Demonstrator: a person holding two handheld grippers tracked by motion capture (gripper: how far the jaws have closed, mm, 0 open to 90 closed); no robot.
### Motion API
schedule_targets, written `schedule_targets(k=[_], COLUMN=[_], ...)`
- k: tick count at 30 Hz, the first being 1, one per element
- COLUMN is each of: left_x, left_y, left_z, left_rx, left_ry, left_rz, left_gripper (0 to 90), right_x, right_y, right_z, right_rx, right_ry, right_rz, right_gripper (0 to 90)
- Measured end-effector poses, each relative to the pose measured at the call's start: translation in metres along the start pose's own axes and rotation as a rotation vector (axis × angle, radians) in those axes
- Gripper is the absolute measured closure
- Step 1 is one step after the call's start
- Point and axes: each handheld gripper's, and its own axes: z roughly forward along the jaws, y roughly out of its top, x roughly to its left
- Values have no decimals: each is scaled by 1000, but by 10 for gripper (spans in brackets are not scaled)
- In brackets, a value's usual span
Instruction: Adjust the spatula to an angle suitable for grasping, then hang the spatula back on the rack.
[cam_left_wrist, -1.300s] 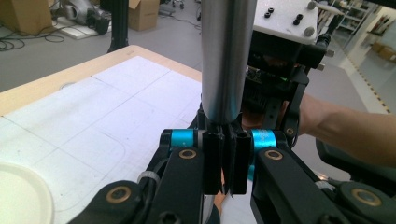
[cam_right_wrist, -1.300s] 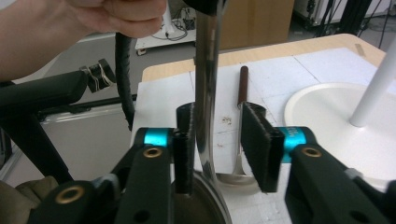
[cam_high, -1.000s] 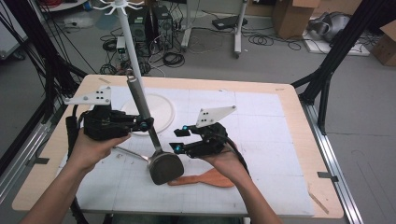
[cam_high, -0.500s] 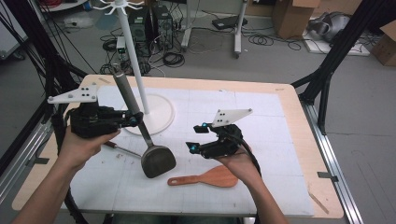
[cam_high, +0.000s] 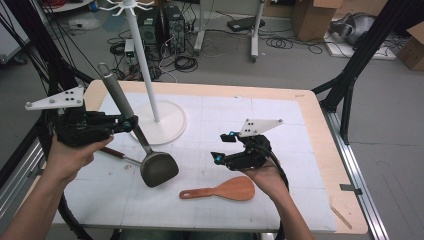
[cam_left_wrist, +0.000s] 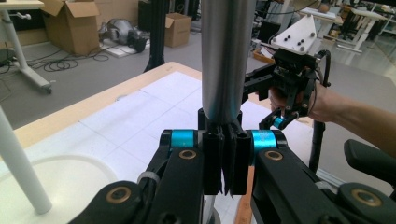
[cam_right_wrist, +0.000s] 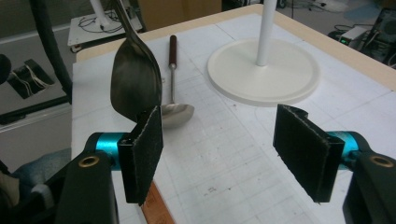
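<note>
While our left gripper (cam_high: 127, 122) clamps the turner (cam_high: 159, 169), its jaws hide the handle's middle. Right of the turner, our right gripper (cam_right_wrist: 219, 149) gapes empty, covering the spatula (cam_right_wrist: 156, 207) end.

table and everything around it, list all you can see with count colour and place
metal spatula: 1, dark grey, lifted, handle clamped in left gripper
ladle: 1, silver with brown handle, lying on mat behind the spatula
wooden spatula: 1, reddish brown, flat on mat near front edge
hanging stand: 1, white, round base at mat's back left
mat: 1, white gridded, covering table
cardboard boxes: several, brown, floor behind
left gripper: 1, black, shut on spatula handle
right gripper: 1, black, open above mat
</note>
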Motion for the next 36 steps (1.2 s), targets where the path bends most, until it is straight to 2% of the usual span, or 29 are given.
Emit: schedule_targets(k=[13, 14, 15, 16, 17, 19, 20, 22, 26, 36], left_x=[10, 9, 9, 6, 5, 7, 9, 9, 12, 27], left_y=[1, 6, 6, 14, 20, 32, 40, 43, 48, 47], left_z=[-16, -18, -18, -21, -23, -30, -34, -35, -34, -15], left_rx=[6, 37, 37, 61, 56, 51, 54, 60, 94, 118], left_ry=[35, 48, 48, 61, 61, 69, 58, 59, 70, 17], left_rz=[-1, 22, 22, 63, 80, 79, 78, 85, 106, 107], left_gripper=[871, 871, 870, 870, 870, 869, 870, 870, 870, 870], right_x=[-6, -7, -7, -7, -7, -7, -6, -7, -9, -14], right_y=[-9, -9, -9, -9, -9, -9, -10, -10, -13, -21], right_z=[-9, -10, -10, -10, -11, -11, -12, -12, -15, -28], right_rx=[14, 15, 15, 14, 16, 13, 8, 4, 6, -4], right_ry=[-42, -48, -48, -47, -48, -50, -51, -52, -62, -104], right_rz=[11, 10, 10, 10, 12, 13, 14, 12, 19, 34], right_gripper=[292, 290, 290, 290, 289, 287, 286, 285, 273, 238])
